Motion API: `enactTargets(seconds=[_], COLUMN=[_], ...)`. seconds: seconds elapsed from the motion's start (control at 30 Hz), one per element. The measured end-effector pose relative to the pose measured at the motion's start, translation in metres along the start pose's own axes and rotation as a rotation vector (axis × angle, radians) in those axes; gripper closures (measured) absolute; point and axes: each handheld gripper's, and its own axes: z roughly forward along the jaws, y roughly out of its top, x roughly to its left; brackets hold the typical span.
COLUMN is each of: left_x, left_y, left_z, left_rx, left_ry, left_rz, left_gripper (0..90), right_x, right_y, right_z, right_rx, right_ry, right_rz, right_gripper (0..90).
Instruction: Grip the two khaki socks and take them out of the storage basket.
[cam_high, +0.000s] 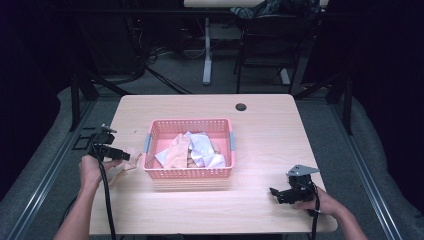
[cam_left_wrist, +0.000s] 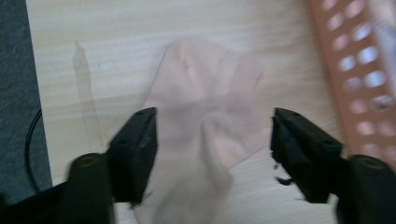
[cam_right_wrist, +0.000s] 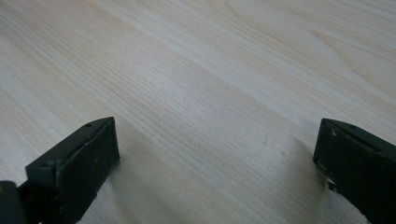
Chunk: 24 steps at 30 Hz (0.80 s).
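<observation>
Pale sock (cam_left_wrist: 205, 116) betw. spread jaws of left gripper (cam_left_wrist: 212, 140), right gripper (cam_right_wrist: 217, 154) jaws spread, no readable labels

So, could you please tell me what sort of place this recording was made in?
Probably a lab or recording studio rather than a home: dark curtains surround a bare wooden table, black frame legs stand beside it, and cables trail on the floor behind.

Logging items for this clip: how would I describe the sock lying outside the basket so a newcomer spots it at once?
Start at the pink basket in the middle of the wooden table. Just beyond its left wall, near the table's left edge, lies a pale peach sock flat on the wood, between the open jaws of the left claw. It alone lies outside the basket.
</observation>
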Motion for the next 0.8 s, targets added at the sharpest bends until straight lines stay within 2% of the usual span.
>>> enactTargets(seconds=[0.1,0.37,0.53,0.63,0.8], left_x=[-0.009,-0.039,-0.056,-0.066,-0.08], left_y=[0.008,0.028,0.037,0.042,0.046], left_z=[-0.015,-0.039,-0.042,-0.037,-0.027], left_rx=[-0.036,-0.09,-0.11,-0.106,-0.11], left_ry=[-0.013,-0.018,-0.039,-0.053,-0.084], left_rz=[0.026,0.11,0.156,0.183,0.205], left_gripper=[16.8,2.8,0.0,0.0,0.0], right_x=[0.0,0.0,0.0,0.0,0.0], right_y=[0.0,0.0,0.0,0.0,0.0], right_z=[0.0,0.0,0.0,0.0,0.0], right_rx=[0.0,0.0,0.0,0.0,0.0], right_ry=[0.0,0.0,0.001,0.001,0.001], right_rz=[0.0,-0.001,-0.001,-0.001,-0.001], right_gripper=[0.0,0.0,0.0,0.0,0.0])
